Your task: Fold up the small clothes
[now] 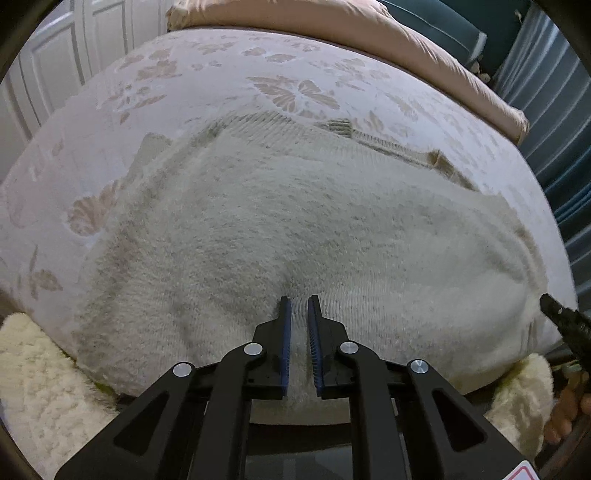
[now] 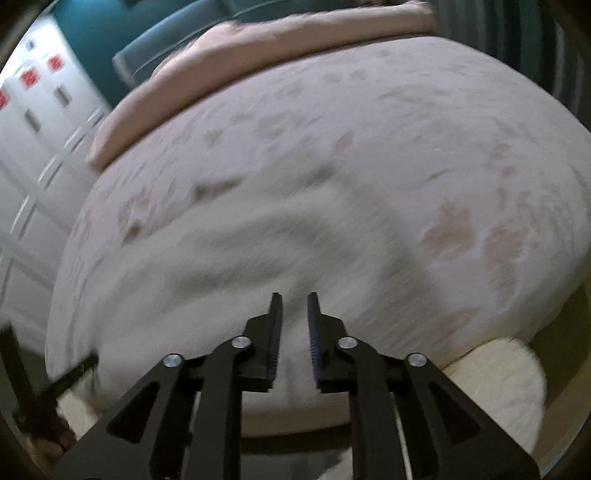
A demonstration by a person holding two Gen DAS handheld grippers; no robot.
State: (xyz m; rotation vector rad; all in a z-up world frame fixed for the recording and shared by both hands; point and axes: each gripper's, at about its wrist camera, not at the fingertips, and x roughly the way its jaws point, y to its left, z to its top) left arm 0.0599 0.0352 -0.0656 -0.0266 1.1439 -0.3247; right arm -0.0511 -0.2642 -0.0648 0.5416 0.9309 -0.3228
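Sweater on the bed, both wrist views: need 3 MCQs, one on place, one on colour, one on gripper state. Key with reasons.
1. Where does the sweater lie?
A. Spread on the floral bed cover
B. Hanging from the white cabinet doors
C. On the floor

2. What colour is the sweater?
A. Teal
B. Off-white
C. Red

3. How do the fingers of the left gripper stand?
A. Clamped on the folded pink blanket
B. Apart, with a gap between the blue pads
C. Out of view

Key:
1 A, the knit lies spread across the patterned cover, below the pink blanket at the far end.
2 B, its fuzzy knit is cream-white in the left wrist view; the right wrist view is blurred but agrees.
3 B, sweater fabric shows through the gap between the pads; the right gripper also stands open.
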